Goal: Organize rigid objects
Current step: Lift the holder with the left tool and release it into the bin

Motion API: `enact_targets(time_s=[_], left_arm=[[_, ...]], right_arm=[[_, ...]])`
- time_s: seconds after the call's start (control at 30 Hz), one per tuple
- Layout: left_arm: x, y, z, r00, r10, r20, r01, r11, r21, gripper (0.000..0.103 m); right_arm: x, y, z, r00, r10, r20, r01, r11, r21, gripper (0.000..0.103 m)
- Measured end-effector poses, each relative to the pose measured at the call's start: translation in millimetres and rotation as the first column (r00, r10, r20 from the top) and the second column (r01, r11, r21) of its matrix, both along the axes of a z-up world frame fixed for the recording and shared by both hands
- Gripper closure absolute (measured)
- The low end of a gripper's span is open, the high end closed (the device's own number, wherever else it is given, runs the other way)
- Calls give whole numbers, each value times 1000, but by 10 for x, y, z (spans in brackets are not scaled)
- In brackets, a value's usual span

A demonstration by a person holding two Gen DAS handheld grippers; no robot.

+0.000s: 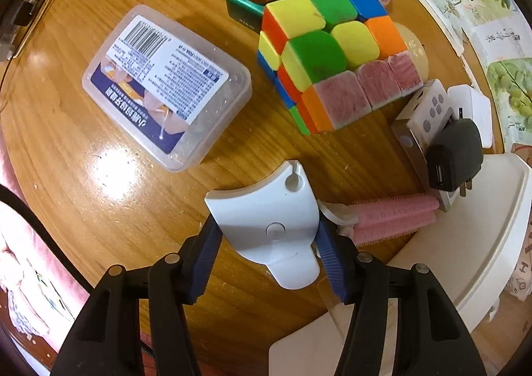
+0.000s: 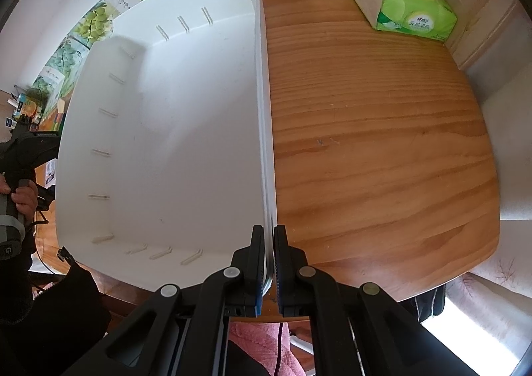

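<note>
Landmark: large white rectangular plastic bin [image 2: 159, 129], standing empty on the wooden counter [image 2: 382, 149]. The right tool [image 2: 269, 243] was clamped shut on the bin's near wall, one jaw inside and one outside the rim, apparently steadying it.

The left tool [image 1: 269, 236] gripped a white curved plastic piece with a small round hole [image 1: 266, 219] by its two sides, jaws partly open to its width and blue pads pressed against it. The piece's long axis ran along the tool's pointing line, flared end away from the camera. It appeared lifted just clear of the counter, though contact underneath could not be confirmed.

Key relation: in the left wrist view the bin's rim [image 1: 492, 243] lay to the right of the held piece, close by, so the coming move was judged to be a short carry rightward over the rim. The left tool was the nearer and the only free one.

Remaining items, on the counter beyond the bin's rim:
- scrambled multicoloured puzzle cube [image 1: 332, 56], farthest of the clutter;
- clear plastic box with printed label [image 1: 166, 86], well apart;
- black plug adapter [image 1: 455, 156], just beside the rim;
- pink ribbed roller [image 1: 392, 219], just beside the rim, touching the held piece or nearly so.

Hard to read: the piece's identity; the objects stacked under the adapter; the bin's far corner, cut off.
</note>
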State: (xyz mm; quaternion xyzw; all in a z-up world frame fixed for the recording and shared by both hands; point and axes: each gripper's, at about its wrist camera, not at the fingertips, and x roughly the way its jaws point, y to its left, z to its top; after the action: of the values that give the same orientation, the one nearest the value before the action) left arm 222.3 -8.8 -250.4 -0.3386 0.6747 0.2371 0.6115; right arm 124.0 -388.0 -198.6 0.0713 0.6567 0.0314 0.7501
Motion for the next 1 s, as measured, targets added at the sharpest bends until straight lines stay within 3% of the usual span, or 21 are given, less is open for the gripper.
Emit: enact_targets(time_s=[0.37,0.7,1.0], left_arm=[[-395,-47,87,1000,-17,21,18,999,-38,43],[-633,-179,584,985,-121,119,121,993,9,43],[-636,-185,1107,951,-210,226,203,978,52,43]], right_arm=[[-5,2,-34,1000,-7,21,8,1000,-2,99],[72,17,-71,998,16,60,-15,1000,-11,99],[230,-93,-71,994,11,107,-9,1000,-16,99]])
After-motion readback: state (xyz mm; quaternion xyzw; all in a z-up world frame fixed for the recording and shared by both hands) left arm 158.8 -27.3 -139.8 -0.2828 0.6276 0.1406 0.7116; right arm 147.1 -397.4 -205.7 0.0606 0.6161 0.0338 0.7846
